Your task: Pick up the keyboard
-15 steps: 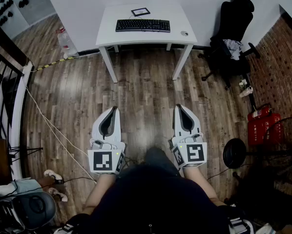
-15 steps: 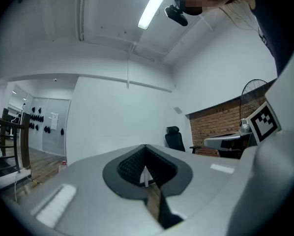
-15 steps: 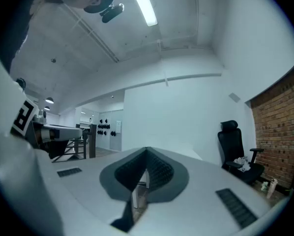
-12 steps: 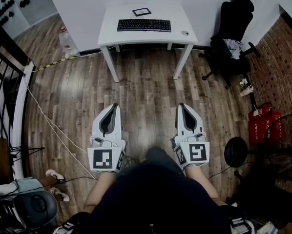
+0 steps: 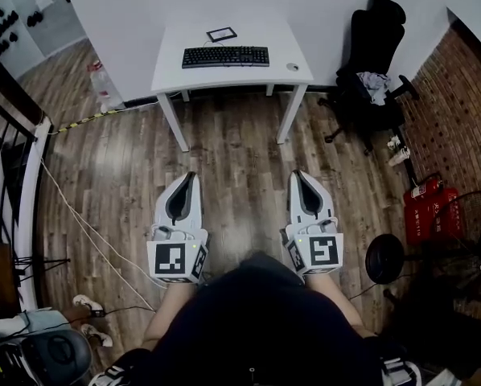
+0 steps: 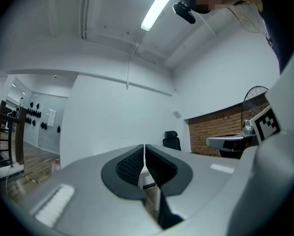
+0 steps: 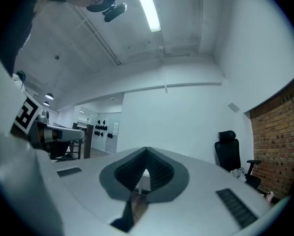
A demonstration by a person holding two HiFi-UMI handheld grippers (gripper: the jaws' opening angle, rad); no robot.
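Observation:
A black keyboard (image 5: 225,56) lies on a white table (image 5: 231,71) against the far wall in the head view. A small dark tablet (image 5: 222,34) sits behind it and a mouse (image 5: 292,67) to its right. My left gripper (image 5: 190,177) and right gripper (image 5: 295,175) are held level over the wooden floor, well short of the table. Both are shut with nothing between the jaws. In the left gripper view the closed left gripper (image 6: 145,146) points toward the white wall; in the right gripper view the closed right gripper (image 7: 146,149) does the same.
A black office chair (image 5: 371,47) stands right of the table, with red fire extinguishers (image 5: 427,203) and a fan (image 5: 469,223) along the brick wall. A black railing (image 5: 7,135) and a white cable (image 5: 80,207) lie at the left. A water bottle (image 5: 97,72) stands by the table.
The table and keyboard have shifted slightly left and down in the head view. Both grippers stay shut and side by side.

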